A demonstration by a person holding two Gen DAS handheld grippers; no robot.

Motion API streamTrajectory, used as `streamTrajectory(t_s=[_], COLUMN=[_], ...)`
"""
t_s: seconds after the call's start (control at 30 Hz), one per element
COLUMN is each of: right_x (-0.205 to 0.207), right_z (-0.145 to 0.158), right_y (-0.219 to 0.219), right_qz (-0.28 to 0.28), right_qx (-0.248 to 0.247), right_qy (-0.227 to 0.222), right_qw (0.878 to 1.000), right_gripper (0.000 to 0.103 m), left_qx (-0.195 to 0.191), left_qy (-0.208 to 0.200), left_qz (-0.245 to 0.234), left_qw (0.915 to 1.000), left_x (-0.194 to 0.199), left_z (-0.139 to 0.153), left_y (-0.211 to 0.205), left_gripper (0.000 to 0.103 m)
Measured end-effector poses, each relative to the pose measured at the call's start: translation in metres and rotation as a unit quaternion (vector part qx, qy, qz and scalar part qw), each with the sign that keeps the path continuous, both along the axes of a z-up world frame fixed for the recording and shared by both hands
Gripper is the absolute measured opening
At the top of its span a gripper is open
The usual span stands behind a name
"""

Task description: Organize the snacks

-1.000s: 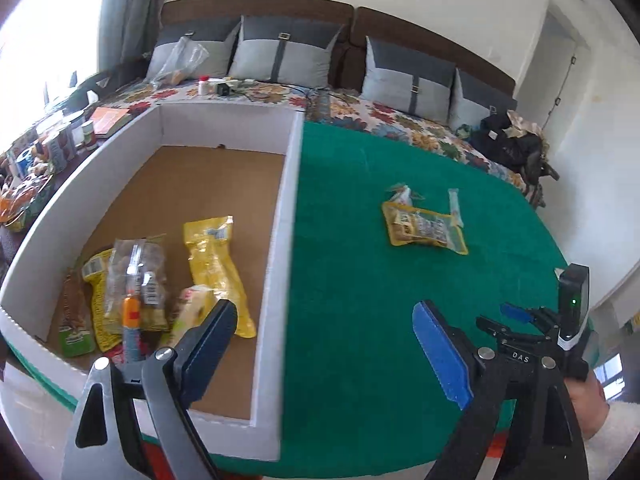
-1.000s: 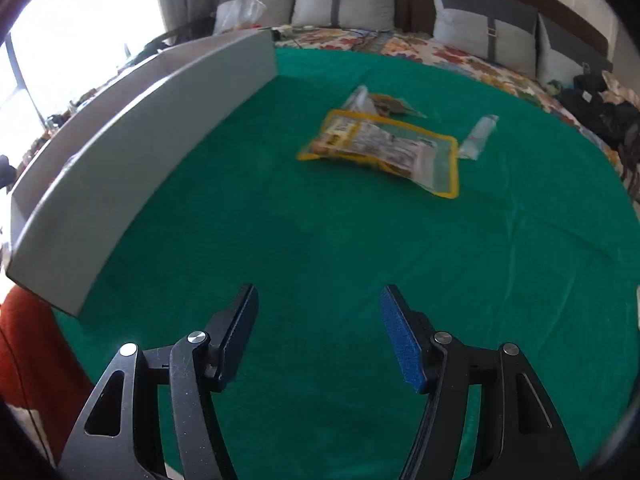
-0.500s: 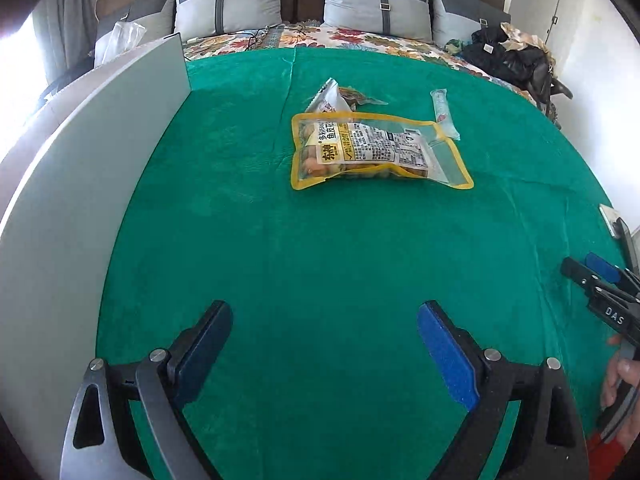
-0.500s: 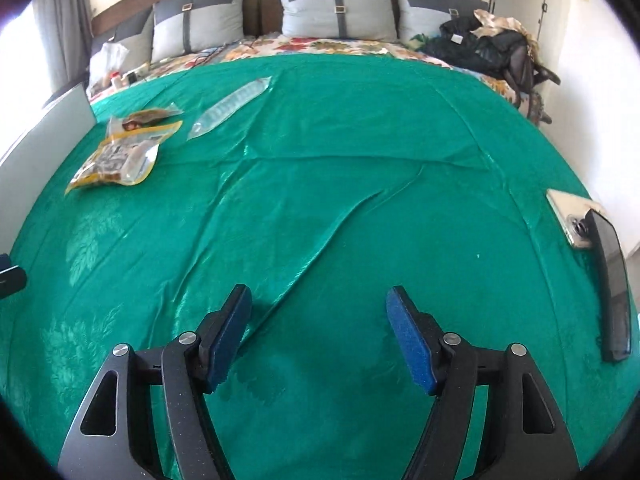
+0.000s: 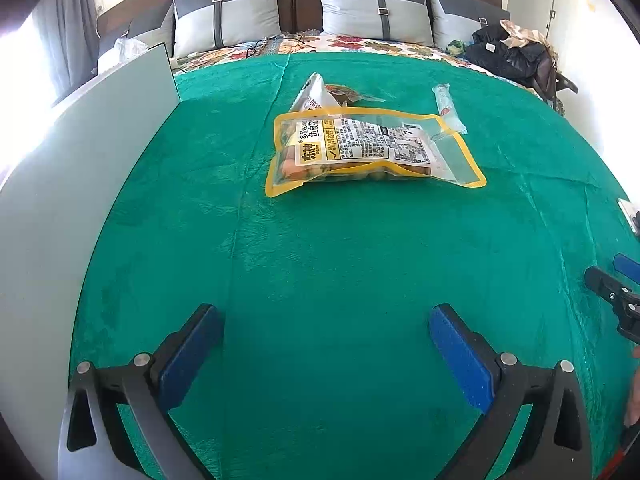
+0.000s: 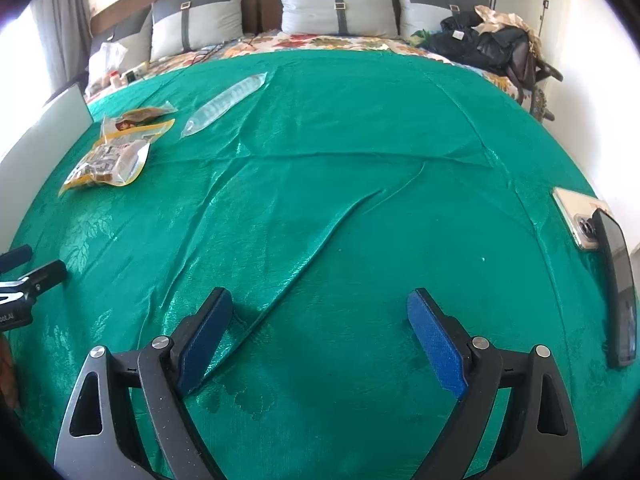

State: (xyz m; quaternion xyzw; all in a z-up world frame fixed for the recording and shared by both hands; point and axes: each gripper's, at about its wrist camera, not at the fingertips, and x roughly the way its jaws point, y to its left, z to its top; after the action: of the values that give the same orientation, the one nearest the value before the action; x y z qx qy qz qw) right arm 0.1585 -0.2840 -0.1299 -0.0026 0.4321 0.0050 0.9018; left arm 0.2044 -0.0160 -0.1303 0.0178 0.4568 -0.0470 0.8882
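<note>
Both grippers' fingers are spreading, empty. The left gripper (image 5: 326, 334) faces the yellow-edged snack pouch (image 5: 368, 152) well ahead; reaching it seems next. The right gripper (image 6: 320, 316) waits over the green cloth (image 6: 360, 200).

Bright daylight from the left blows out (pure white glare); fisheye edges curve, corners black.

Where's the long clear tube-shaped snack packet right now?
The long clear packet lies on the green cloth, upper left in the right wrist view, just right of the yellow-edged snack bag and clear of both grippers.
</note>
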Motion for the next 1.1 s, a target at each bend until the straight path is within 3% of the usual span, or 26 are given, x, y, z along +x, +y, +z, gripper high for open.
streamTrajectory(t_s=[0.77, 0.9, 1.0, 1.1], right_x=[0.0, 0.0, 0.0, 0.0], right_z=[0.0, 0.0, 0.0, 0.0], right_y=[0.002, 0.002, 0.002, 0.002], right_qz=[0.003, 0.004, 0.004, 0.004], right_qx=[-0.001, -0.001, -0.001, -0.001], right_qy=[0.002, 0.002, 0.002, 0.002], right_qw=[1.0, 1.0, 1.0, 1.0], right_gripper=[0.096, 0.096, 0.096, 0.096], left_qx=[0.0, 0.003, 0.005, 0.018], left_qy=[0.0, 0.026, 0.051, 0.01], left_qz=[0.0, -0.023, -0.059, -0.086], left_qw=[1.0, 0.9994, 0.9969, 0.9961], left_x=[0.003, 0.011, 0.028, 0.056], left_z=[-0.001, 0.001, 0.013, 0.047], left_y=[-0.002, -0.003, -0.008, -0.017], left_gripper=[0.103, 0.103, 0.102, 0.102])
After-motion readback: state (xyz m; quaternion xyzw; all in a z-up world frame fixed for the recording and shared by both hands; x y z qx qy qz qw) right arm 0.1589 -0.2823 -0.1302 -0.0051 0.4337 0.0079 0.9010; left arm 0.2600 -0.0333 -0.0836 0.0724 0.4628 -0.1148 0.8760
